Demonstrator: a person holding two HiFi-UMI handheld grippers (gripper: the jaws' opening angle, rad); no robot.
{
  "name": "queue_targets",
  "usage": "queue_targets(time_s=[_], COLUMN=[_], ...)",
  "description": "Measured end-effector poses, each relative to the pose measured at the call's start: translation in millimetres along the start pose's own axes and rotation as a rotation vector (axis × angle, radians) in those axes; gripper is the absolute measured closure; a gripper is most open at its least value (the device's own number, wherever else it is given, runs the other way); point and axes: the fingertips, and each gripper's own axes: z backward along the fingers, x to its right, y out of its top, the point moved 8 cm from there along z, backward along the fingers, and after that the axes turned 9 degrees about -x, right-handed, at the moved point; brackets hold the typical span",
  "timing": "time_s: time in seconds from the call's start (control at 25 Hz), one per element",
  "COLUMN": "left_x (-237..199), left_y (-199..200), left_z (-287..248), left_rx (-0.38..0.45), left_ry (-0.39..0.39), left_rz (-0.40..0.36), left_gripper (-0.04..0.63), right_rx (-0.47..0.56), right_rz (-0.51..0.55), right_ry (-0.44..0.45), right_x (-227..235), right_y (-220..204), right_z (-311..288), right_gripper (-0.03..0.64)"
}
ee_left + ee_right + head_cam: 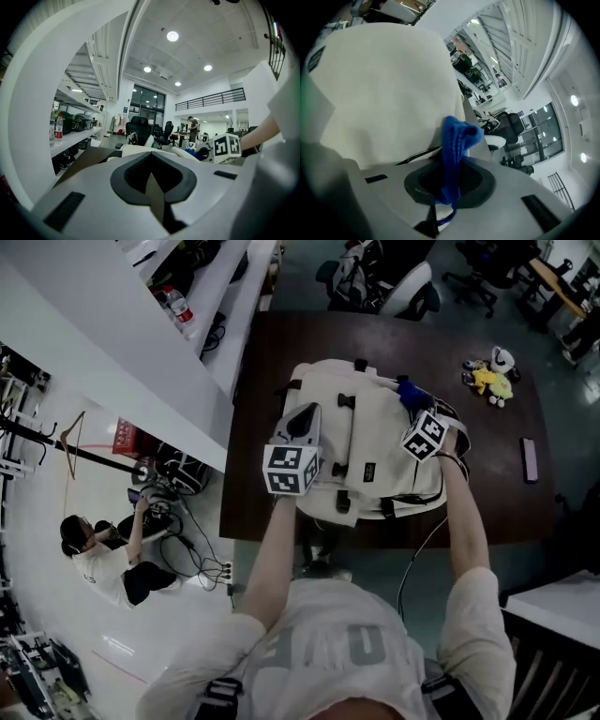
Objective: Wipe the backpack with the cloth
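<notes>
The backpack lies flat on the dark table. It is cream-coloured, soft and bulky, and would probably sag or slide under a push, so it is best steadied at its left edge or by a strap. The blue cloth looks light and limp — a pinch near its fold suits it. The right gripper is clenched on that cloth, by the bag's far right corner. The left gripper is closed on nothing, over the bag's left side — whether it touches the bag I cannot tell.
</notes>
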Motion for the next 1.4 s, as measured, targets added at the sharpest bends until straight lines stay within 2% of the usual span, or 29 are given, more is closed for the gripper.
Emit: queue_targets(time_s=[0.24, 0.4, 0.48, 0.64, 0.76, 0.92, 1.0, 1.08, 1.24, 1.32, 1.4], left_x=[-2.0, -3.5, -3.9, -5.3, -6.1, -6.3, -6.5, -6.9, -7.1, -7.3, -6.5], left_y=[-2.9, -2.3, -2.3, -3.2, -3.1, -3.0, -3.2, -3.0, -3.3, -3.3, -3.3], left_z=[0.6, 1.6, 1.0, -0.1, -0.1, -1.0, -1.2, -0.9, -0.1, 0.4, 0.3], left_rx=[-0.002, 0.000, 0.001, 0.001, -0.001, -0.006, -0.006, -0.004, -0.004, -0.003, -0.001], left_ry=[0.002, 0.007, 0.005, -0.005, -0.007, -0.011, -0.014, -0.013, -0.007, -0.006, -0.007], left_rz=[0.001, 0.001, 0.002, 0.013, 0.016, 0.016, 0.018, 0.019, 0.016, 0.014, 0.012], left_gripper=[0.592, 0.592, 0.592, 0.592, 0.592, 0.592, 0.592, 0.592, 0.592, 0.592, 0.592], right_rx=[0.077, 0.082, 0.082, 0.104, 0.120, 0.119, 0.119, 0.123, 0.133, 0.148, 0.188], right_rz=[0.082, 0.168, 0.161, 0.082, 0.099, 0.141, 0.116, 0.094, 0.127, 0.105, 0.047], right_ry=[-0.005, 0.002, 0.003, 0.033, 0.055, 0.099, 0.122, 0.146, 0.190, 0.253, 0.361], right_x=[-45.0, -77.3, -92.1, -115.6, -139.8, -178.2, -191.2, -199.5, -207.0, -201.8, -185.8], right_y=[-26.3, -32.1, -34.0, -40.6, -47.0, -56.8, -61.4, -65.7, -71.9, -72.5, -74.9], right_z=[42.9, 66.2, 76.1, 98.7, 116.7, 135.4, 142.7, 148.8, 157.3, 156.9, 155.6], right_gripper=[0.579, 0.578, 0.578, 0.579, 0.578, 0.578, 0.578, 0.580, 0.578, 0.578, 0.578])
